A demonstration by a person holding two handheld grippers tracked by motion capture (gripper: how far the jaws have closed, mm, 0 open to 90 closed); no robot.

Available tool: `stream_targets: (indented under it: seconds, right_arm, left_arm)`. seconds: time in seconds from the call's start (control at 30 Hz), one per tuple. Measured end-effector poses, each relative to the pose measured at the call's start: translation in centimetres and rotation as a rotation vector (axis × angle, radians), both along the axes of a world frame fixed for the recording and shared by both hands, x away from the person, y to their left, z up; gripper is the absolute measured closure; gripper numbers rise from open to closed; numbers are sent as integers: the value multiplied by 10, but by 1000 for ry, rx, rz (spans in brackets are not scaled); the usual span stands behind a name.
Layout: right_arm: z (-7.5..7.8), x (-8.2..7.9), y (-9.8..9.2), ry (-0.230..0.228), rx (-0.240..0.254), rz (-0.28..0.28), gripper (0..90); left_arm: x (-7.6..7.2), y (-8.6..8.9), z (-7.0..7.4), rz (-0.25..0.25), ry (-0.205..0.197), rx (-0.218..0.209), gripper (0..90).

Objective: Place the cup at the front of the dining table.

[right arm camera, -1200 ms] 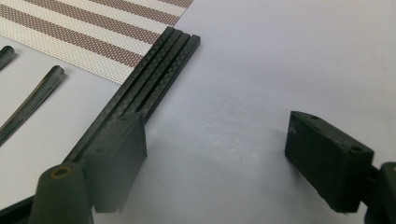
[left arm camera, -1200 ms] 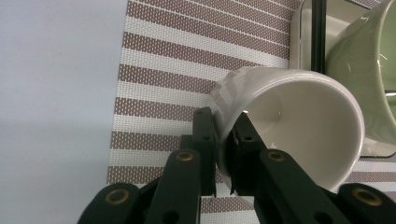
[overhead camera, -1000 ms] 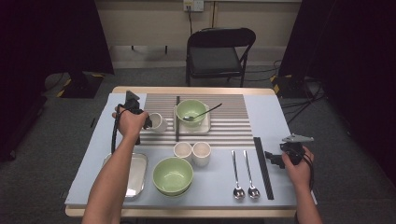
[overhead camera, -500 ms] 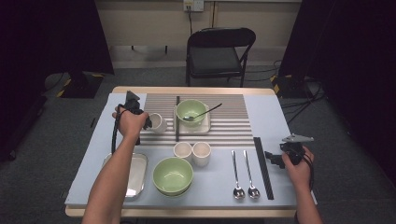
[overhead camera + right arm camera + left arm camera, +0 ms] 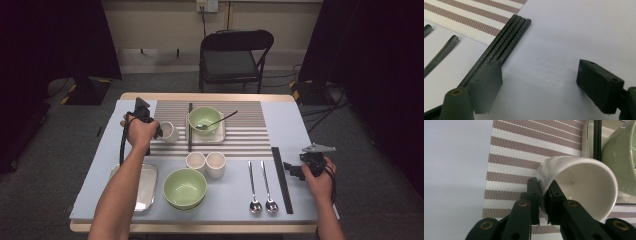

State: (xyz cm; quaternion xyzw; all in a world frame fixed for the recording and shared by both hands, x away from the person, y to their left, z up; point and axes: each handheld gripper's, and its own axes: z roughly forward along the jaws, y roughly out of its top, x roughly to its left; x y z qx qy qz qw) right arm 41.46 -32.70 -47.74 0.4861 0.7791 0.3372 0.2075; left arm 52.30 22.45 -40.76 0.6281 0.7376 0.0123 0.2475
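The white cup (image 5: 579, 187) is what's being handled here: it sits tilted on the left part of the striped placemat (image 5: 250, 135), just beside the small tray (image 5: 220, 137) that carries a green bowl (image 5: 205, 117) with a spoon (image 5: 216, 121) resting in it. The left gripper (image 5: 543, 195) is clamped right on the cup's rim, one jaw outside the wall and the other inside, and in the high view the person's left hand (image 5: 140, 131) covers most of that gripper. A black chopstick (image 5: 190, 127) lies between the cup and the tray. There's no brand, label or writing to read on the cup, or on anything else on the desk (image 5: 90, 165). Closer to the person are two more white cups (image 5: 206, 162), a second green bowl (image 5: 185, 187) and a metal tray (image 5: 145, 185) at the front left. Over on the right, two spoons (image 5: 261, 187) lie side by side next to a long black bar (image 5: 281, 177). The right gripper (image 5: 539, 82) hangs low over the bare desk just right of that bar, jaws wide apart with nothing between them. A black folding chair (image 5: 234, 55) stands behind the desk.
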Motion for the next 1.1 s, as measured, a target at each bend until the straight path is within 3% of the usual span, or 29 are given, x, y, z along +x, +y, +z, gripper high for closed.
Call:
stream_targets:
  seconds: [1.1]
  right_arm:
    - [0, 0, 0, -1, 0, 0, 197]
  left_arm:
    - [1, -2, -1, -2, -1, 0, 826]
